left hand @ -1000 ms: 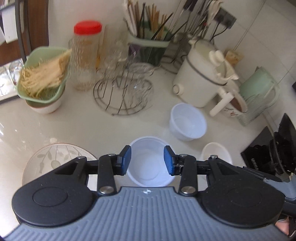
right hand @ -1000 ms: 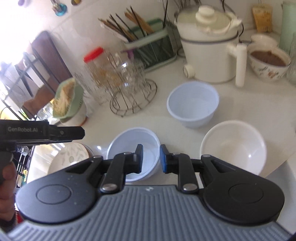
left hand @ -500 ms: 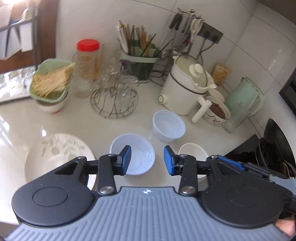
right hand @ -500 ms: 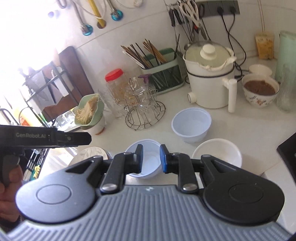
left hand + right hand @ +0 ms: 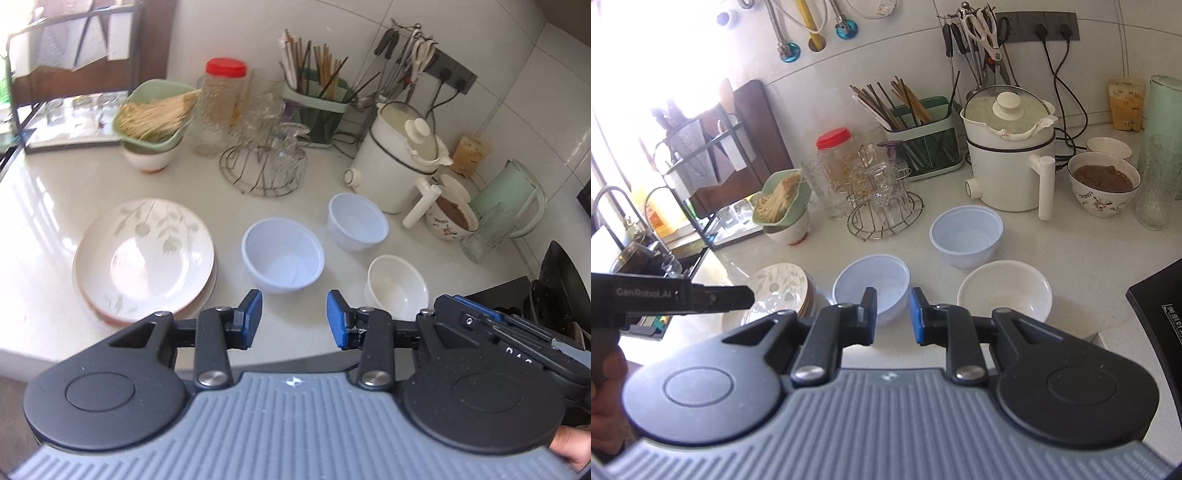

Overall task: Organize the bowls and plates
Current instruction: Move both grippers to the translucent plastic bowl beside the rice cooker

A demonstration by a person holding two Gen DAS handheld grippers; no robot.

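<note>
The plates (image 5: 144, 258) are round and white with grey leaf prints; they sit in a small stack on the near left of the white stone counter (image 5: 55, 206); in the right wrist view the same stack (image 5: 781, 291) lies low on the left, partly behind the other tool. Three bowls stand to the right of the plates, each one apart from the others; the pale blue plastic bowl (image 5: 282, 254) is just beside the stack; the second pale blue plastic bowl (image 5: 356, 221) is farther back and more to the right; the small white bowl (image 5: 397, 282) is nearest on the right. All three are upright and look empty.

The left gripper (image 5: 294, 319) hangs over the near edge of the counter; its blue pads are apart and nothing is between them; it holds nothing. The right gripper (image 5: 894, 315) is above the near side of the first blue bowl (image 5: 871, 286); its pads have only a narrow gap between them and nothing is in that gap; it grips nothing either.

At the far side, a green tub of pale noodles (image 5: 157, 110) rests on a white bowl; right of it stands a clear jar with a red lid (image 5: 221, 107); next comes a wire rack of drinking glasses (image 5: 266, 155); behind the rack is a green holder full of chopsticks (image 5: 317, 103). A white electric cooking pot with a glass lid (image 5: 402, 162) stands far right; a flowered bowl of brown food (image 5: 450, 218) sits just beside its handle; a pale green kettle (image 5: 513, 199) is at the right edge.
</note>
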